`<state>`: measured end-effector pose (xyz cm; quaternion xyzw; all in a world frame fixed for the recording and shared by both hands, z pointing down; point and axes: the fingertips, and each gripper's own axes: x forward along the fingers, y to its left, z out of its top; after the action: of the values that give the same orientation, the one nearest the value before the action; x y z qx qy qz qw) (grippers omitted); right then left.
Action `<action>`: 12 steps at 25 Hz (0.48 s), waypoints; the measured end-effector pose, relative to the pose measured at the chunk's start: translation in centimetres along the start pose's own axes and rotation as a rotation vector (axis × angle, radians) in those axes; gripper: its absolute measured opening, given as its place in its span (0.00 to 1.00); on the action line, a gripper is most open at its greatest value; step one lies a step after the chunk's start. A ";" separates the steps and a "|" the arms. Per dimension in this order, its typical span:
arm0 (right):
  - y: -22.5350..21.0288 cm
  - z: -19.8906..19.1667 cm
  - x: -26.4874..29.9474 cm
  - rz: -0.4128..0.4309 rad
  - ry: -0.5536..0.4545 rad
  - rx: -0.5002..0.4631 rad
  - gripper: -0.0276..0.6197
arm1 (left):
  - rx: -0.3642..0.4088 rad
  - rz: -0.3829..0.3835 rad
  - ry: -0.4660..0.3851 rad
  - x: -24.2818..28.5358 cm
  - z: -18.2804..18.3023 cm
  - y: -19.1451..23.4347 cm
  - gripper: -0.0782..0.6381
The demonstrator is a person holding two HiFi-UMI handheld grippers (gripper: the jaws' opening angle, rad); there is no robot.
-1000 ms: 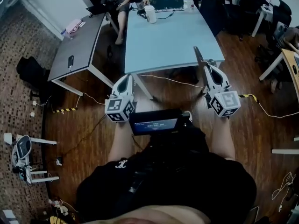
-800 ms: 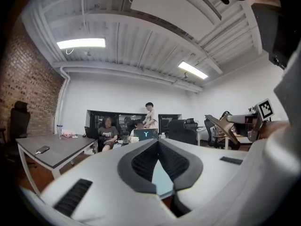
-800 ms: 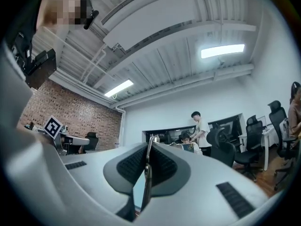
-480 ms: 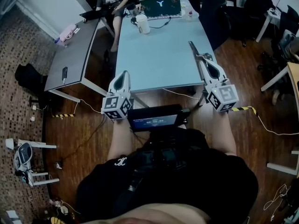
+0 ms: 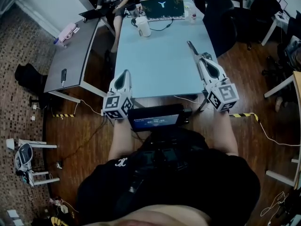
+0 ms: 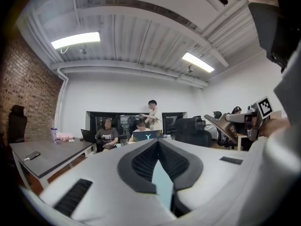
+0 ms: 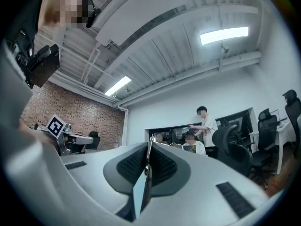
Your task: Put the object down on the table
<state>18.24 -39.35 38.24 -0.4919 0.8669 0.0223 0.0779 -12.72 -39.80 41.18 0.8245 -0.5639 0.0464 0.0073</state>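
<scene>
Two grippers, one load: my right gripper (image 5: 201,60) is clamped on a thin dark strip (image 5: 192,48), which juts forward over the table (image 5: 155,55) near its right edge, seemingly clear of the surface. My left gripper (image 5: 124,74) is closed and empty at the near edge. I'd lower gently, lay the strip flat, then let go.

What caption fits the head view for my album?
Over the light-blue table, the right gripper holds a thin flat object; the left gripper is empty.
</scene>
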 end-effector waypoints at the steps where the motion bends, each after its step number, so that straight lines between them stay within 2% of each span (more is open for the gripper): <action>1: -0.1 0.0 0.4 -0.002 -0.002 0.003 0.06 | 0.004 -0.005 0.002 0.5 0.0 0.1 0.10; 6: -0.4 -0.6 2.6 -0.005 0.003 0.006 0.06 | 0.005 -0.005 0.006 1.9 0.1 1.6 0.10; 12: -0.4 -2.9 5.4 -0.017 0.033 -0.007 0.06 | -0.031 -0.004 0.006 3.2 -0.3 3.6 0.10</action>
<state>15.51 -44.47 40.23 -0.4997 0.8638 0.0163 0.0621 -14.87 -44.09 41.64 0.8252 -0.5630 0.0402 0.0219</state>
